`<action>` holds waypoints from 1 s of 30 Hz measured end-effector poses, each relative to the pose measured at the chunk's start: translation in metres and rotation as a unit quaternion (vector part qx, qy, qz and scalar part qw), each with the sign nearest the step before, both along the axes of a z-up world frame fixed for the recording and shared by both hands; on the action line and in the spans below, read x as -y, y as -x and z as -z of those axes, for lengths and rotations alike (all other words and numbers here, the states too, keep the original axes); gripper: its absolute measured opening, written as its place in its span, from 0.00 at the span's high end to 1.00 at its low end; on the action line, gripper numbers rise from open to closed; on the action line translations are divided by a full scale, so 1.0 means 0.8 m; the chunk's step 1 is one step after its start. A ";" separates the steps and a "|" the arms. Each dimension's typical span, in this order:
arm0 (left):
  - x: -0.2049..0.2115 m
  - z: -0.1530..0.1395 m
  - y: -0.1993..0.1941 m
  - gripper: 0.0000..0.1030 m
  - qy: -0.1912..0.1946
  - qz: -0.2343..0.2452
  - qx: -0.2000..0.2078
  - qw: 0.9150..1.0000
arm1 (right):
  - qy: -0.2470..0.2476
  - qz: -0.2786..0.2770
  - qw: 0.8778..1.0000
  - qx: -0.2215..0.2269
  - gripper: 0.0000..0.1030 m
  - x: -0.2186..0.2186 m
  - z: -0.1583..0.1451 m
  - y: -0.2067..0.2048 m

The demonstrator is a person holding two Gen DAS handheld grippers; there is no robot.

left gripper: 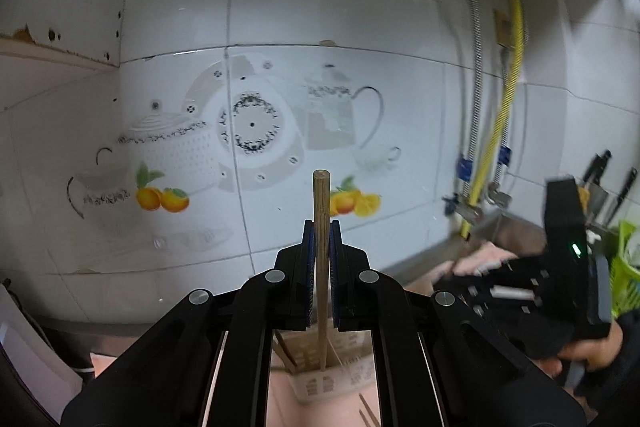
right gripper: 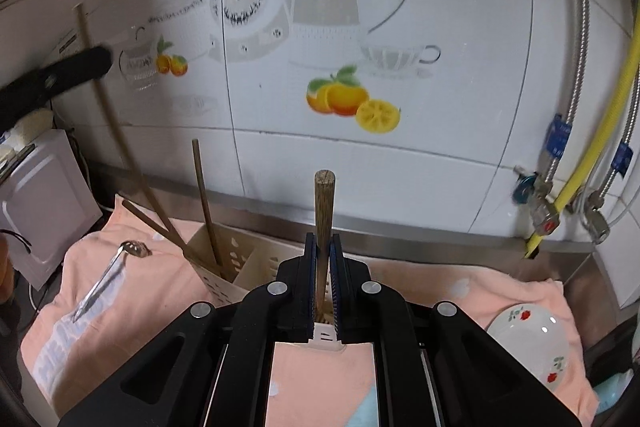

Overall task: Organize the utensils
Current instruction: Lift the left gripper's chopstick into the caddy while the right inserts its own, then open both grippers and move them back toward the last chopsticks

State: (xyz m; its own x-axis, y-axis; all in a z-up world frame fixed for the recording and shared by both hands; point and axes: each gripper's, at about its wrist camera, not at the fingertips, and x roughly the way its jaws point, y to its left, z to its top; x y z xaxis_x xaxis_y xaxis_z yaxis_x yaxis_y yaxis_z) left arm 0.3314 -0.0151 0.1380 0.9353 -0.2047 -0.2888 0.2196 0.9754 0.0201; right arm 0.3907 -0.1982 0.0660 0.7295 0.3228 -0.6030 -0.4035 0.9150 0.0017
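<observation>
Each chopstick (left gripper: pixel 321 227) stood upright, pinched between a tool's pads, its lower end inside the slotted holder (right gripper: pixel 224 267) on the pink cloth (right gripper: pixel 132 307). Left tool (left gripper: pixel 321 243) and right tool (right gripper: pixel 323 251) should probably lower straight, releasing only once seated.

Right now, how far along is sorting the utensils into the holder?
Done: some chopsticks already stand in the utensil holder. In hand: each gripper, left and right, is lowering a wooden stick. Left: the metal spoon lies on the pink cloth.
</observation>
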 end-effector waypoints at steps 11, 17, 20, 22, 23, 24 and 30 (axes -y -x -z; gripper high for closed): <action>-0.012 0.058 -0.050 0.95 0.015 -0.024 -0.057 0.998 | 0.003 -0.004 1.000 -0.015 0.92 -0.002 0.023 -0.003; -0.019 0.080 -0.055 0.93 0.018 -0.030 -0.086 0.996 | -0.001 0.002 1.000 0.000 0.72 0.001 0.019 0.013; -0.019 0.079 -0.044 0.82 0.015 -0.026 -0.083 0.996 | -0.004 0.004 1.000 0.012 0.62 0.005 0.013 0.030; -0.019 0.075 -0.031 0.56 0.016 -0.030 -0.074 0.997 | -0.003 0.005 1.000 0.024 0.57 0.008 0.010 0.048; -0.020 0.073 -0.023 0.55 0.017 -0.027 -0.067 0.997 | -0.001 0.004 1.000 0.028 0.53 0.008 0.010 0.057; -0.021 0.070 -0.013 0.55 0.017 -0.022 -0.062 0.998 | 0.002 0.003 1.000 0.030 0.49 0.007 0.012 0.067; -0.030 0.071 0.049 0.28 0.024 -0.025 -0.049 0.998 | 0.015 -0.015 1.000 0.005 0.32 -0.005 0.050 0.124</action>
State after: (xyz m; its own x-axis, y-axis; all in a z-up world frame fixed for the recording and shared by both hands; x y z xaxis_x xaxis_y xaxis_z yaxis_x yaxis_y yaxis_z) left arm 0.2924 0.0089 0.0815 0.9128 -0.1742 -0.3694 0.1690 0.9845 -0.0467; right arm 0.2915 -0.1942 0.0256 0.7254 0.3266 -0.6060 -0.4310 0.9019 -0.0298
